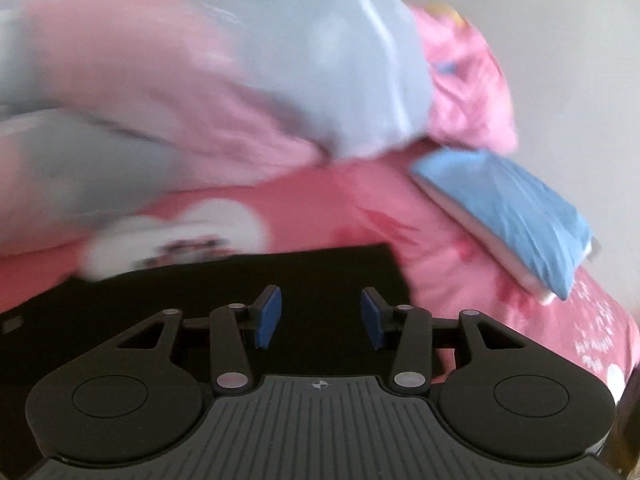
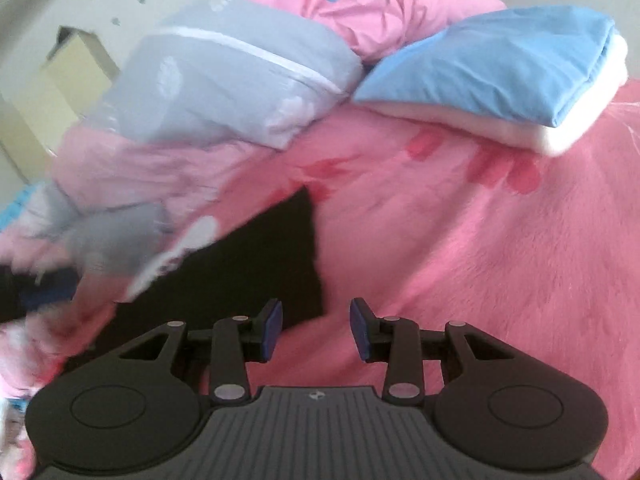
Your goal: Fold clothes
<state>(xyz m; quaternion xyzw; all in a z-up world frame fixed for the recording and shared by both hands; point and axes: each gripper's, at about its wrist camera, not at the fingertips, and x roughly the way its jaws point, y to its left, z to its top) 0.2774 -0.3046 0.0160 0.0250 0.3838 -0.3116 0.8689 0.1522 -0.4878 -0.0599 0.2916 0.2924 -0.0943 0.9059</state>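
A black garment [image 1: 240, 280] lies flat, folded to a straight-edged shape, on the pink bedspread [image 1: 340, 208]. My left gripper [image 1: 321, 308] hovers over it, open, with nothing between its blue pads [image 1: 269, 318]. In the right wrist view the same black garment [image 2: 276, 264] lies at the lower left with a corner pointing up the bed. My right gripper [image 2: 316, 320] is open over that garment's right edge and the pink bedspread [image 2: 460, 240], and holds nothing. The left side of both views is blurred.
A grey-blue pillow [image 2: 224, 72] and a crumpled pink quilt [image 2: 380, 0] are piled at the back. A folded blue and white blanket [image 2: 500, 64] lies at the back right, also seen as the blue blanket [image 1: 508, 208]. A pale wall stands behind the bed.
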